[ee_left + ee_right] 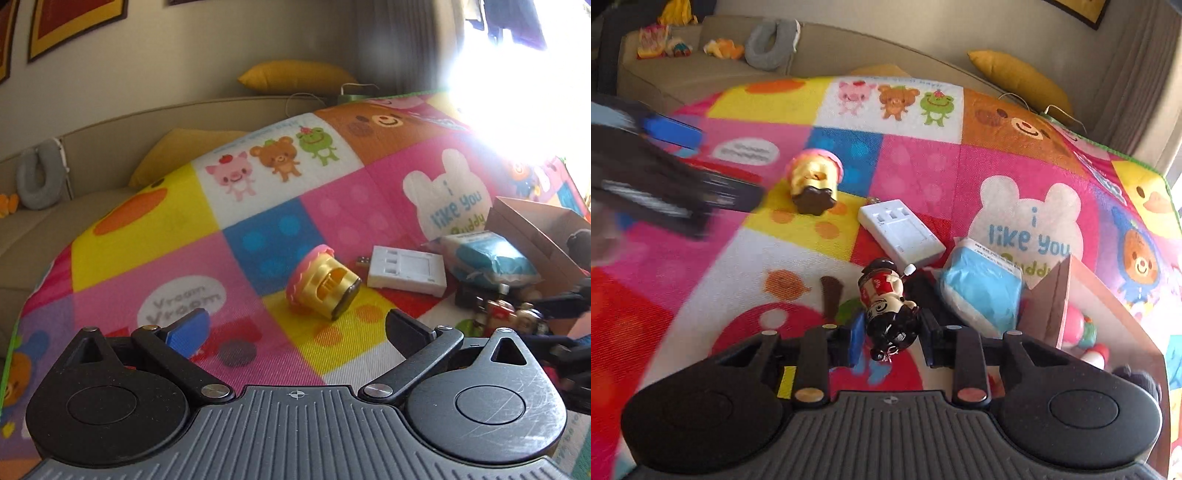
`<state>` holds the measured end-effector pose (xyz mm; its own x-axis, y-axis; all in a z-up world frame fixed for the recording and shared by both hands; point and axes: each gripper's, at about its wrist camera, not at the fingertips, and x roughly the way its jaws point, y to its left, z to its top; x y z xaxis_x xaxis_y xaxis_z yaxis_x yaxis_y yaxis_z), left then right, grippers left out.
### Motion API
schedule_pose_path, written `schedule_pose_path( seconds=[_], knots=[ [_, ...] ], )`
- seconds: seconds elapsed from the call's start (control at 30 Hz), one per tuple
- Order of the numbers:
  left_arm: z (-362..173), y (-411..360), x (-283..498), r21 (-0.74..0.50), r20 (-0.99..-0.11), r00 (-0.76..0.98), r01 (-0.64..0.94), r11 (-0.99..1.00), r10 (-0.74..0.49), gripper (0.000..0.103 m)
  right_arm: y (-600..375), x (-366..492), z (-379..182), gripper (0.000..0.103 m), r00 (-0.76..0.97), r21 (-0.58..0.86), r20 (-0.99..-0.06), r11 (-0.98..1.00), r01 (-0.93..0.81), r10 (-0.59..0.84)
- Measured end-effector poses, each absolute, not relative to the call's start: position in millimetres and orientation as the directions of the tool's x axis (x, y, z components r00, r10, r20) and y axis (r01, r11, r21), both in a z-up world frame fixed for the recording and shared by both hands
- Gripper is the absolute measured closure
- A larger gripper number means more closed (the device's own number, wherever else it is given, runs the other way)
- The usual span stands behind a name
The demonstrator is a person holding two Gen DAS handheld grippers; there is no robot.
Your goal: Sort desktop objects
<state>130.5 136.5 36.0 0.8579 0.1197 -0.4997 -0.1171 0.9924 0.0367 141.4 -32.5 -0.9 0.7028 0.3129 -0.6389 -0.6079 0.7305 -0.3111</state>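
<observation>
A: Item one. In the right wrist view our right gripper (891, 338) sits at lower centre, its fingers narrowed around the doll figurine (886, 314), black-haired head between the pads. We judge it held, though the right pad's contact is partly hidden.

B: Item two. Our left gripper (295, 328) shows at the bottom of the left wrist view, fingers spread wide, nothing between them. It points toward the yellow and pink toy cup (321, 286), which lies on its side at centre frame, near but apart.

A: Item three, the receiving place. A cardboard box (1067, 295) stands at the right edge of the right wrist view. Inside we count at least a pink and green toy (1078, 325) and something red and white (1095, 356); what they are is too blurred to say.

B: So some sorting appears done. Left loose on the patchwork mat (325, 206):

A: The toy cup, upper left of centre in the right wrist view. The white plastic case (903, 232), centre, just beside it. The blue and white packet (982, 288), right of centre, touching or nearly touching the box wall; we cannot tell which.

B: Tally as we judge it: a few pieces boxed, one in hand, three waiting. Roughly the middle of the job.

A: The mat seems to cover a table; a beige sofa (92, 155) sits behind it at upper left.
</observation>
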Motion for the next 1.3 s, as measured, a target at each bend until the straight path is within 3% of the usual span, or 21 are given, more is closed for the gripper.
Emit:
schedule_pose_path(
  seconds=[0.2,0.23,0.3,0.33,0.4,0.47,0.63,0.67,0.7,0.77,0.93,1.0,1.03,1.07,1.13,1.3],
  knots=[
    [28,117,178,0.125,-0.51,0.849,-0.085,0.988,0.138,0.0,-102,85,18,0.073,0.644,-0.192,-0.679,0.762,-0.618,0.352],
    [26,115,182,0.135,-0.513,0.846,-0.087,0.987,0.144,0.004,-113,76,19,0.073,0.643,-0.184,-0.683,0.771,-0.609,0.345],
    [22,112,188,0.157,-0.529,0.834,-0.085,0.984,0.157,0.034,-135,63,19,0.073,0.639,-0.157,-0.693,0.795,-0.585,0.334],
    [20,111,190,0.158,-0.541,0.826,-0.086,0.984,0.159,0.041,-145,56,17,0.073,0.643,-0.15,-0.696,0.81,-0.566,0.32],
    [17,110,191,0.16,-0.545,0.822,-0.092,0.983,0.166,0.041,-163,47,10,0.073,0.65,-0.135,-0.701,0.84,-0.525,0.293],
    [17,106,189,0.18,-0.544,0.821,-0.084,0.98,0.171,0.053,-178,42,3,0.073,0.647,-0.097,-0.708,0.869,-0.484,0.281],
    [29,88,173,0.227,-0.528,0.834,-0.046,0.973,0.162,0.057,-203,38,-2,0.069,0.685,-0.047,-0.676,0.912,-0.407,0.271],
    [32,82,167,0.242,-0.52,0.839,-0.035,0.97,0.16,0.076,-207,36,-1,0.068,0.694,-0.041,-0.667,0.916,-0.399,0.272],
    [35,74,159,0.272,-0.504,0.848,-0.026,0.962,0.165,0.085,-209,35,0,0.067,0.7,-0.036,-0.659,0.919,-0.393,0.274],
    [42,61,143,0.272,-0.504,0.855,0.021,0.962,0.124,0.086,-214,33,1,0.066,0.713,-0.032,-0.647,0.924,-0.381,0.271],
    [46,24,91,0.214,-0.535,0.844,0.18,0.96,-0.039,0.078,-222,22,3,0.059,0.74,-0.021,-0.614,0.932,-0.362,0.273],
    [41,19,76,0.162,-0.557,0.828,0.195,0.967,-0.074,0.053,-221,17,5,0.059,0.755,-0.034,-0.599,0.934,-0.356,0.266],
    [39,19,71,0.142,-0.564,0.823,0.181,0.973,-0.071,0.033,-218,16,7,0.059,0.764,-0.048,-0.589,0.932,-0.358,0.263],
    [36,20,66,0.126,-0.57,0.82,0.16,0.979,-0.061,0.019,-213,16,10,0.059,0.771,-0.062,-0.578,0.927,-0.37,0.269],
    [34,28,60,0.11,-0.582,0.813,0.113,0.987,-0.028,0.006,-200,21,19,0.056,0.77,-0.072,-0.559,0.908,-0.413,0.307],
    [33,60,47,0.039,-0.64,0.768,0.012,0.999,0.015,0.0,-142,63,38,0.041,0.711,-0.031,-0.544,0.836,-0.548,0.446]
  ],
)
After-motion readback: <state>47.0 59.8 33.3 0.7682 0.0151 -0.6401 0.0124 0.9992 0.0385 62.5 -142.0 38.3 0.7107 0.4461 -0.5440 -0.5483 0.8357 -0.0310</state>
